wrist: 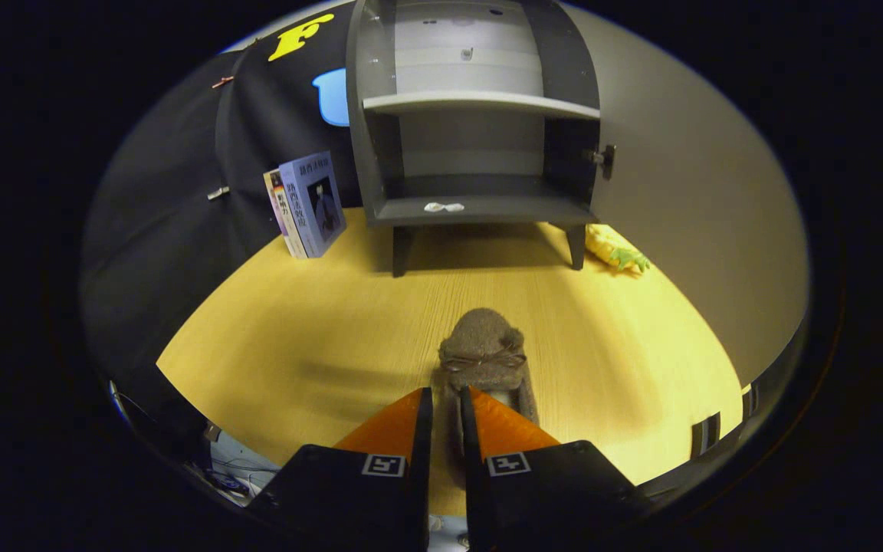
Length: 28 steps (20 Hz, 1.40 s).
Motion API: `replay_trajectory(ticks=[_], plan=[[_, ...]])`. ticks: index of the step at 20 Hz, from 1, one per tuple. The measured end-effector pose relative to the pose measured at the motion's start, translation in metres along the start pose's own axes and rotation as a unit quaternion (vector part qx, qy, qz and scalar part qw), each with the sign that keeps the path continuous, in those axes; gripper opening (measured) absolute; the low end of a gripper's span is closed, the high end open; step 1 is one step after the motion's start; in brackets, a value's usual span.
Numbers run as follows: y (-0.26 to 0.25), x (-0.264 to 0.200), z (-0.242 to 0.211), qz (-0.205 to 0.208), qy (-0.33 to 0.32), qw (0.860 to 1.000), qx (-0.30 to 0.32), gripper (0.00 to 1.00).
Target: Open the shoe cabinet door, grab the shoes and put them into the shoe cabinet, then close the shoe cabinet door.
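The tool (445, 399) sits low over the yellow wood-grain counter (296, 337), its two fingers drawn close together with a narrow gap between them. In that gap is the heel end of a fuzzy brown slipper with a small bow across its top (484, 356). The fingers seem to clamp one side of the slipper's rim, one finger apparently inside the opening and the other outside it, so the tool looks clenched on the slipper. The toe of the slipper points away, just ahead of the fingertips.

Well beyond the slipper stands a dark grey shoe cabinet on short legs (480, 138), its inside exposed. A pale grey shelf (480, 103) divides it into an upper and a lower compartment. On the floor of the lower compartment, near the front edge, lies a small white crumpled object (444, 207). A small dark knob (604, 159) shows at the cabinet's right edge.

To the left of the cabinet, a few books with bluish-purple covers (307, 205) stand upright, tilted a little. To the right of the cabinet's right leg, against the grey wall, lies a yellow and green soft toy (616, 249).
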<state>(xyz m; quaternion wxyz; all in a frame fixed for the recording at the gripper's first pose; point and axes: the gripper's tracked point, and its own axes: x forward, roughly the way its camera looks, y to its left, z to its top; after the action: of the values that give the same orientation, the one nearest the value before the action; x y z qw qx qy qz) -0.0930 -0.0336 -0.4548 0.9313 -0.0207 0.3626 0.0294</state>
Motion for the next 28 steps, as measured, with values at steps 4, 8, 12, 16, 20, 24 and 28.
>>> replay_trajectory(ticks=[4,8,12,16,20,24,28], plan=[[-0.008,0.027,-0.026,-0.017,0.039,0.999,0.009,0.24],[-0.007,0.046,-0.039,-0.02,0.072,0.997,0.008,0.24],[-0.005,0.063,-0.035,-0.029,0.079,0.996,-0.005,0.24],[-0.009,0.078,-0.03,-0.035,0.089,0.995,0.006,0.24],[-0.01,0.092,-0.021,-0.035,0.084,0.996,0.019,0.24],[-0.009,0.096,-0.015,-0.041,0.082,0.996,0.005,0.05],[-0.011,0.097,-0.018,-0.038,0.087,0.995,-0.001,0.05]])
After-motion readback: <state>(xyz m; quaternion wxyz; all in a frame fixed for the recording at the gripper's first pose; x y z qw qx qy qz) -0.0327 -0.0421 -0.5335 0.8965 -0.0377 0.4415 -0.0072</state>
